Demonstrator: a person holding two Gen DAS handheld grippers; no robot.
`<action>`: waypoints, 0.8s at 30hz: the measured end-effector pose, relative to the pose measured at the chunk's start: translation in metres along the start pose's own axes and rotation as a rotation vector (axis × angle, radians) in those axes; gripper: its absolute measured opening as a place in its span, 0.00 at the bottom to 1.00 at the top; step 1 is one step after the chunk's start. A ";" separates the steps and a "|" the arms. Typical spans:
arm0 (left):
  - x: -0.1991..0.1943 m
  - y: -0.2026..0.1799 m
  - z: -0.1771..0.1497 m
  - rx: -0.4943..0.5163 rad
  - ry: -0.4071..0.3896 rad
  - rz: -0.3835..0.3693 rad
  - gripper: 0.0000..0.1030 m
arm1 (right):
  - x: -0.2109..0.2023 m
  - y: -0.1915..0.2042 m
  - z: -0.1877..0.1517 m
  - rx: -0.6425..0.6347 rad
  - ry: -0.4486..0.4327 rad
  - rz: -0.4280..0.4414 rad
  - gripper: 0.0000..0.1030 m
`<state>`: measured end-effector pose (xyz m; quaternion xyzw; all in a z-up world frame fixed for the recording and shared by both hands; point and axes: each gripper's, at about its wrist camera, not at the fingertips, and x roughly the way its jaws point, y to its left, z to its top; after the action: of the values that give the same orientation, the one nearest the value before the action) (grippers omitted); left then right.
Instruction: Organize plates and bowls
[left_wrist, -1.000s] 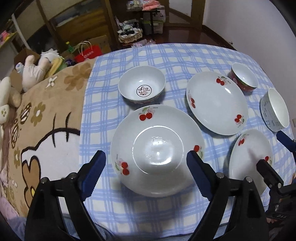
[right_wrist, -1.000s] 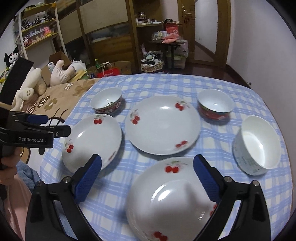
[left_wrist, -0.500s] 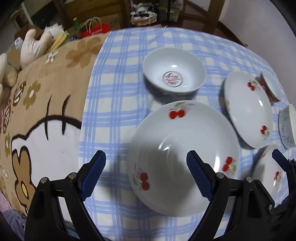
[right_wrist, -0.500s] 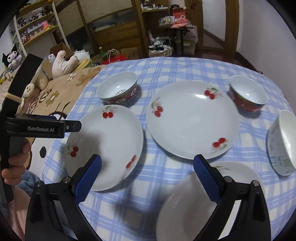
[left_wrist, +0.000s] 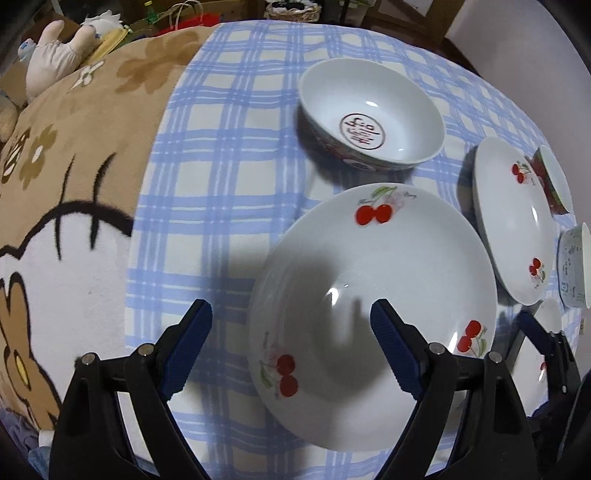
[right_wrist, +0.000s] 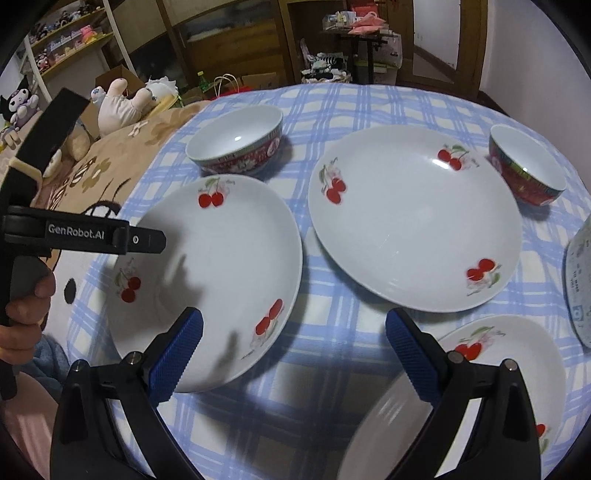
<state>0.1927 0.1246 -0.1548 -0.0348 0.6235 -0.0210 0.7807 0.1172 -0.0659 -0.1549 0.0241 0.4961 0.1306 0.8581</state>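
"GenRobot.AI" on the left tool (right_wrist: 92, 236)

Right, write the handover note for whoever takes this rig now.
Left gripper: jaws closing a little, nothing between the pads, one finger over the rim of the near-left cherry plate.
Right gripper: jaws open, empty, above the blue checked cloth between that plate and the near-right cherry plate.
The big cherry plate lies in the middle. The red-patterned bowl is far left, a second red bowl far right, a white bowl at the right edge.
Done: nothing stacked.
Left: stack the three plates, gather the three bowls.
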 end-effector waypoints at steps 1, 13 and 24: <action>0.001 -0.002 -0.001 0.009 -0.004 0.001 0.77 | 0.002 -0.001 0.000 0.005 0.003 0.002 0.99; 0.018 0.011 -0.001 -0.028 0.033 0.014 0.33 | 0.017 -0.001 0.003 0.023 0.054 0.086 0.15; 0.007 0.025 -0.003 -0.057 0.004 -0.011 0.25 | 0.031 -0.008 0.014 0.111 0.118 0.125 0.18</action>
<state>0.1908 0.1488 -0.1643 -0.0606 0.6253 -0.0074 0.7780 0.1452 -0.0647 -0.1753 0.0948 0.5497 0.1574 0.8149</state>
